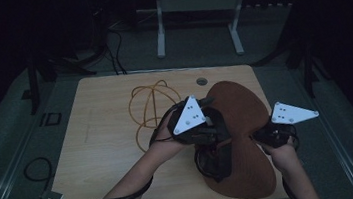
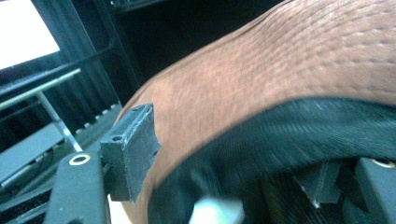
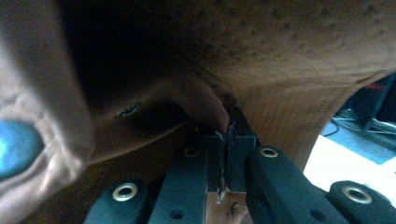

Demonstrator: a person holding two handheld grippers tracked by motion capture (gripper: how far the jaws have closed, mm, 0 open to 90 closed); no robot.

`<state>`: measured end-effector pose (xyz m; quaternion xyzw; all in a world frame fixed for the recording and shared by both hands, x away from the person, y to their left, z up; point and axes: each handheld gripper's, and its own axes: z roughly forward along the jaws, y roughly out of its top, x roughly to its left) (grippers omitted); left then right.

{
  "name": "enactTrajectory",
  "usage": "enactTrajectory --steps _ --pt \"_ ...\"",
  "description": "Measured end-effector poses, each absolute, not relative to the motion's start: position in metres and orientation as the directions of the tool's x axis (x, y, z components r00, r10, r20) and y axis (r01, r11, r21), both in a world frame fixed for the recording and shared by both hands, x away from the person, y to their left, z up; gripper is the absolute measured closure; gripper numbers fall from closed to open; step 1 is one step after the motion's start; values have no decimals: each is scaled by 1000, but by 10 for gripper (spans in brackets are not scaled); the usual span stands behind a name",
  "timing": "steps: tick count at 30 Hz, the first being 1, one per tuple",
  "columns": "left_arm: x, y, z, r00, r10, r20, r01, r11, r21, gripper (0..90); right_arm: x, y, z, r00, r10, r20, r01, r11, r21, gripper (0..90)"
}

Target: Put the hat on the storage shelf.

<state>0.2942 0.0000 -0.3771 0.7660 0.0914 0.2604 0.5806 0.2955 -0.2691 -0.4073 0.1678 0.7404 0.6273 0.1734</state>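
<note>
A brown leather bag [image 1: 247,116] with a black lining [image 1: 215,163] lies on the right half of the wooden table [image 1: 113,177]. My left gripper [image 1: 211,120] sits at the bag's left side, above the black opening. In the left gripper view it [image 2: 229,172] is open, and brown leather [image 2: 280,70] and black lining [image 2: 289,140] lie between its pads without being pinched. My right gripper [image 1: 257,135] is at the bag's narrow middle on the right. In the right gripper view it [image 3: 229,135] is shut on a fold of the bag's brown edge [image 3: 205,105].
A loop of orange cord [image 1: 148,108] lies on the table left of the bag. A round grommet hole [image 1: 201,81] is near the far edge. A metal stand [image 1: 194,7] is on the floor beyond the table. A black cable [image 1: 36,171] lies on the floor at left.
</note>
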Motion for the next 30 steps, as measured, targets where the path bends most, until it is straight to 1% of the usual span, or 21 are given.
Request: enactTrajectory --steps 5,7,11,20,23,24,27,30 --pt "295 9 -376 833 473 286 -139 -322 936 289 296 -275 -404 -873 485 -43 30 142 989 878" --pt "296 19 -377 819 505 273 -120 -316 941 290 296 -280 -402 -868 495 -37 29 124 992 877" --pt "296 35 -380 799 542 261 -101 -308 946 290 299 -287 -397 -857 515 -28 28 101 994 877" --pt "286 71 -386 778 589 219 -57 -280 958 265 311 -292 -384 -840 543 -12 27 63 998 877" --pt "281 85 -391 769 609 196 -33 -269 963 235 318 -292 -378 -833 553 -15 20 57 998 877" --pt "280 89 -393 766 615 188 -24 -265 964 210 321 -292 -376 -831 557 -14 21 56 998 877" --pt "275 102 -400 747 635 196 -19 -274 961 165 330 -291 -370 -826 563 -9 22 48 999 877" --pt "271 116 -406 729 661 178 1 -260 966 134 338 -288 -364 -819 573 -14 17 49 999 877"
